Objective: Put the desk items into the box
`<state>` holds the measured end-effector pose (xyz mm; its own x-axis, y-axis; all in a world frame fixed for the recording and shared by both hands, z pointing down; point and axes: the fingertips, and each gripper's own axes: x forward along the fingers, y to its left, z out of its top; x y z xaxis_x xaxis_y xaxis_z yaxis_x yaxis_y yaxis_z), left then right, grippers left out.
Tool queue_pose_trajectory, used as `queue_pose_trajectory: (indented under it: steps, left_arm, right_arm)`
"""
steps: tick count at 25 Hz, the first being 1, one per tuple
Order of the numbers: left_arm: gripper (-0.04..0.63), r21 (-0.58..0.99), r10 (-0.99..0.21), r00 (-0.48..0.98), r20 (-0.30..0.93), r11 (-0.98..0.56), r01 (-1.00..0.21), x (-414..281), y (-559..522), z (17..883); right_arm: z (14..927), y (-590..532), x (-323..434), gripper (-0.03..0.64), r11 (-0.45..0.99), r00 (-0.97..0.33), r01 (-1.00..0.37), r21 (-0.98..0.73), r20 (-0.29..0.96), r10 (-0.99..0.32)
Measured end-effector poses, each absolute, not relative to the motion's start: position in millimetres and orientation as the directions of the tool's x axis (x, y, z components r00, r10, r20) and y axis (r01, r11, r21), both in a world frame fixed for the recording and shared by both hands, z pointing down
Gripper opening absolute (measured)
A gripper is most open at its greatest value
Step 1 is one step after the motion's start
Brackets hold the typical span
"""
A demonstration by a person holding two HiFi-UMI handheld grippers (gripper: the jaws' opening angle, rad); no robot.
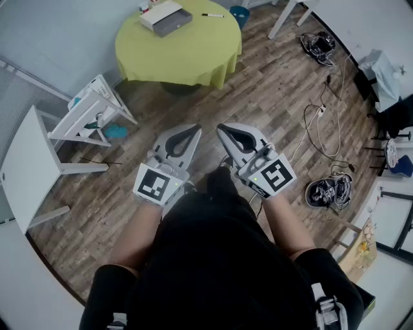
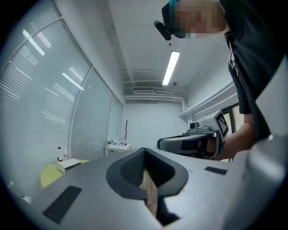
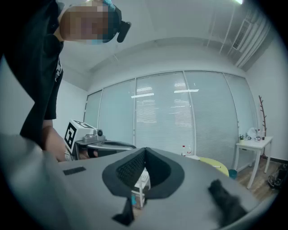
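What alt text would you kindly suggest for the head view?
The left hand-held gripper and right hand-held gripper, both shut and empty, point toward a round green table holding a box and a pen.

The round cloth-covered table (image 1: pixel 193 51) is yellow-green, and the shallow cardboard box (image 1: pixel 166 17) on it is white and grey. The wooden plank floor (image 1: pixel 277 90) shows streaky brown grain. The left gripper (image 1: pixel 195 129) and right gripper (image 1: pixel 221 129) — pale grey, black-lined — bear black-and-white square markers.
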<state>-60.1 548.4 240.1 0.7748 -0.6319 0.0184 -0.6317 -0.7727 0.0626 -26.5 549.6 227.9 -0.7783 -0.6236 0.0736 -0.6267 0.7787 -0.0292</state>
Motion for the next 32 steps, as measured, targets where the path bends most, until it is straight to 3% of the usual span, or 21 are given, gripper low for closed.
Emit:
queue_pose_trajectory:
  steps: [14, 22, 32]
  left_arm:
    - [0.012, 0.062, -0.639, 0.768, 0.045, -0.765, -0.641, -33.3, 524.3, 244.1]
    - [0.012, 0.060, -0.647, 0.761, 0.042, -0.759, -0.648, 5.1, 480.1, 236.7]
    - [0.012, 0.054, -0.664, 0.747, 0.040, -0.745, -0.665, 63.1, 418.1, 237.5]
  right_arm:
    - [240.3, 525.7, 8.3, 0.017, 0.761, -0.754, -0.649, -0.005, 0.139, -0.642]
    - [225.0, 480.5, 39.4, 0.017, 0.777, -0.777, -0.628, -0.032, 0.071, -0.625]
    - [228.0, 418.0, 91.0, 0.017, 0.812, -0.811, -0.583, -0.018, 0.079, -0.580]
